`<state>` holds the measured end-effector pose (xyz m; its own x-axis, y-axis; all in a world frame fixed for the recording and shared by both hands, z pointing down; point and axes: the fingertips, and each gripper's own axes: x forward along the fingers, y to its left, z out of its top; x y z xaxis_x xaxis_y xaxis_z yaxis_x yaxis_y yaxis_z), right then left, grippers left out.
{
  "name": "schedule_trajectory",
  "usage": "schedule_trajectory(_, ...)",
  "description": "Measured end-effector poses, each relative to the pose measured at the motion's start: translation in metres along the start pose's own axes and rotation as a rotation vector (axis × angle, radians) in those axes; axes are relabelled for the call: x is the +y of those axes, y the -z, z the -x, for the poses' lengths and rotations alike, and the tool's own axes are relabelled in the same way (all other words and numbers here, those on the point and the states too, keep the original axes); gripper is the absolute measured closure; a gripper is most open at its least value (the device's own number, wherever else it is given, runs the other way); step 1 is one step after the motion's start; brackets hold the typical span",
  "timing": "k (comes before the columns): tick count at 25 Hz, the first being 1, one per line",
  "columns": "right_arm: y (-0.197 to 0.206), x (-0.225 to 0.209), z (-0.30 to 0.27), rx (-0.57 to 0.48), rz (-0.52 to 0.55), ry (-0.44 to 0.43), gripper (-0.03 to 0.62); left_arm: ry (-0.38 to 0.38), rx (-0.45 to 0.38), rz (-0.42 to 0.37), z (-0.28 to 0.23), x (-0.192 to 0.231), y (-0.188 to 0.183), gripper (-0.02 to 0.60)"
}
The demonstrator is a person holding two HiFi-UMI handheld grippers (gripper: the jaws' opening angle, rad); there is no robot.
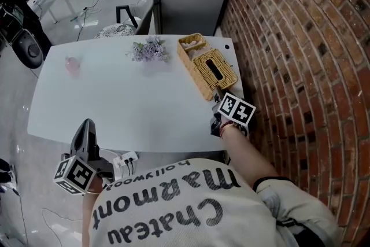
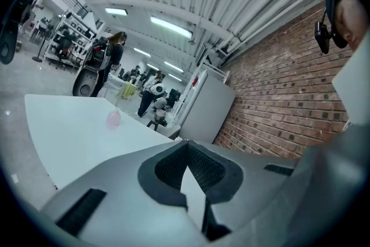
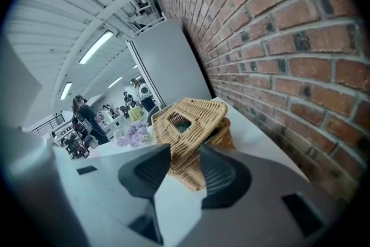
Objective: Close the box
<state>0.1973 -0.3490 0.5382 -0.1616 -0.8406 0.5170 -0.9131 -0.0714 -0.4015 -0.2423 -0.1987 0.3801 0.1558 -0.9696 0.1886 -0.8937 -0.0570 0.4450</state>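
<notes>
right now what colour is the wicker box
Tan woven straw, all over the wicker box; clearest in the right gripper view.

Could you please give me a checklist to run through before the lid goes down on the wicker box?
1. Right gripper has the lid: the near edge sits between its fingers. Ok.
2. Lid seated on the box: it is tilted, with one side raised off the box. Not ok.
3. Lid square with the box: cannot tell.
4. Contents below the rim: cannot tell.
5. Flowers clear of the box: they lie beside it, apart. Ok.
6. Left gripper out of the way: shut and empty, at the near edge of the table, far from the box. Ok.
</notes>
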Motion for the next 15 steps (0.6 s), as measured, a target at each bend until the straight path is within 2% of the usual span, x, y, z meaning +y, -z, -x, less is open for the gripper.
schedule_trajectory(15, 0.0018, -0.0034, 0.0003, -0.015, -0.084, 0.033, 0.425, -0.015, -0.01, 0.01, 0.0039, 0.0066, -0.0022, 0.58)
